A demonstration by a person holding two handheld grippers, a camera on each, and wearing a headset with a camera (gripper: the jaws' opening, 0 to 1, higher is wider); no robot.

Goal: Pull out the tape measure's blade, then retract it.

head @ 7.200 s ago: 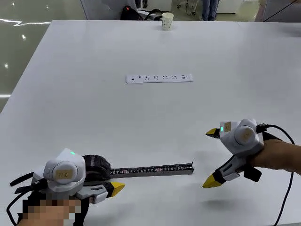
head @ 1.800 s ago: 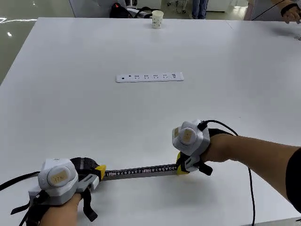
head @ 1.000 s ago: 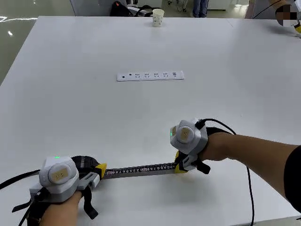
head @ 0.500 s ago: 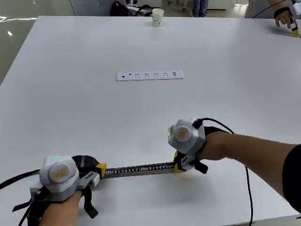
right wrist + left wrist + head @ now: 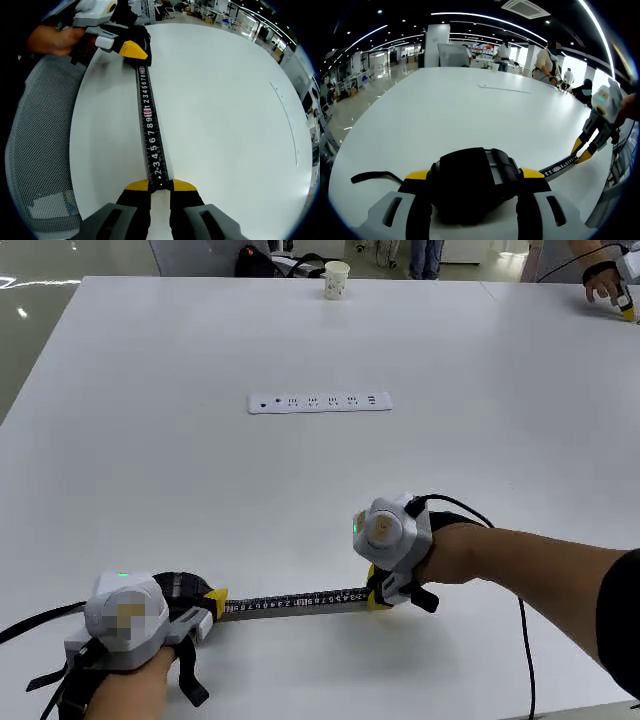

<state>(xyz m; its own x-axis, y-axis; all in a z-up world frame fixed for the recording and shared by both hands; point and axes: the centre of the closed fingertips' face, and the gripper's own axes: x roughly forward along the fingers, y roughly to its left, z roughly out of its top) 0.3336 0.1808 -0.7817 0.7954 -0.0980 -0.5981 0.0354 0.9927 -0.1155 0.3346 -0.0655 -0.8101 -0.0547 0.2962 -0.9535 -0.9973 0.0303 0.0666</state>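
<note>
One tape measure (image 5: 186, 589) near table (image 5: 300, 490) front edge, clamped in left hand-held gripper (image 5: 208, 602); blade (image 5: 149, 125) lies flat across to right hand-held gripper (image 5: 160, 186), closed on its tip. Two hand-held grippers.

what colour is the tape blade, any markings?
Black blade with white numerals and a red mark around 10; clearest in the right gripper view.

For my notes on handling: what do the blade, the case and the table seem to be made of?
Blade: thin black strip with printed white numbers, probably painted metal.
Case: dull black, ridged, perhaps rubber-coated plastic.
Table: smooth white top with faint sheen; material unclear.
</note>
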